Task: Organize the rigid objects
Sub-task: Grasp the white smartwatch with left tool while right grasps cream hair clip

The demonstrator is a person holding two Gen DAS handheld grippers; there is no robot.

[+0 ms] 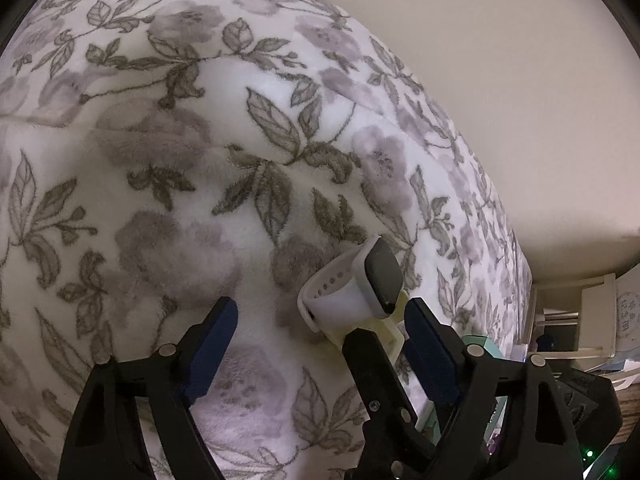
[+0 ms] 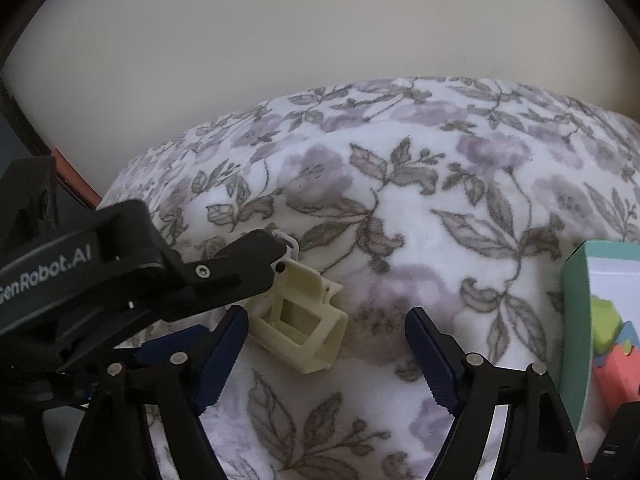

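A white smartwatch (image 1: 356,284) with a dark screen sits on a cream plastic stand (image 1: 380,330) on the floral blanket (image 1: 180,160). My left gripper (image 1: 320,316) is open, its fingers on either side of the watch and stand. In the right wrist view the cream stand (image 2: 304,320) lies just ahead of my open right gripper (image 2: 326,330), nearer its left finger. The left gripper's black finger (image 2: 244,264) reaches in from the left and covers the stand's top; only a sliver of the watch (image 2: 286,238) shows there.
A teal box (image 2: 576,320) with colourful shapes stands at the right edge of the right wrist view. A plain wall (image 2: 320,40) is behind the bed. White shelving (image 1: 592,312) and clutter lie past the blanket's right edge in the left wrist view.
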